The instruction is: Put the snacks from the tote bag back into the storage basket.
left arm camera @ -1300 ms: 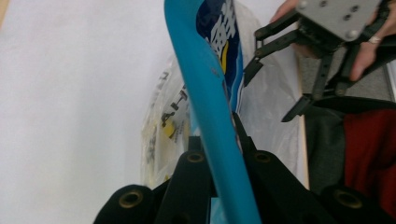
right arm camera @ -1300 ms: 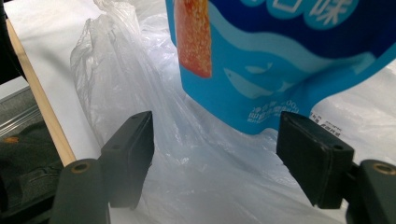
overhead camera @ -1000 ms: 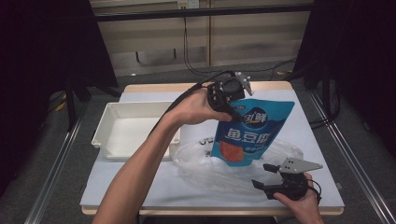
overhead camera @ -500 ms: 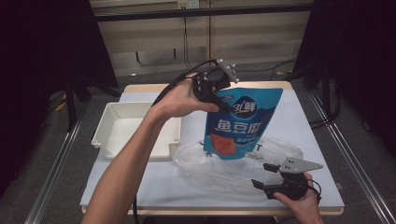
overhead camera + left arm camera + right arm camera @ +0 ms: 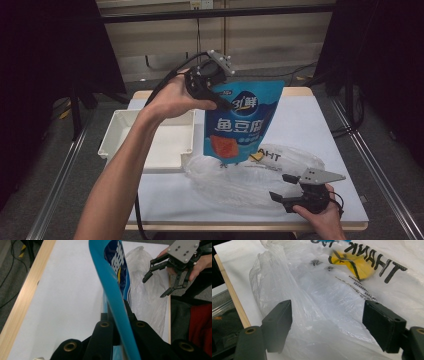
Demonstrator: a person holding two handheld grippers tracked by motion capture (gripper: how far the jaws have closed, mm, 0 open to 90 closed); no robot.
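Blue pouch (image 5: 241,120) pinched in left tool (image 5: 220,102), hanging.

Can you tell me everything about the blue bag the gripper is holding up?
The blue bag is a shiny plastic pouch with white writing and an orange-red picture near its bottom. It hangs upright in the air, pinched at its top corner by the shut left gripper, with its bottom above the clear plastic bag.
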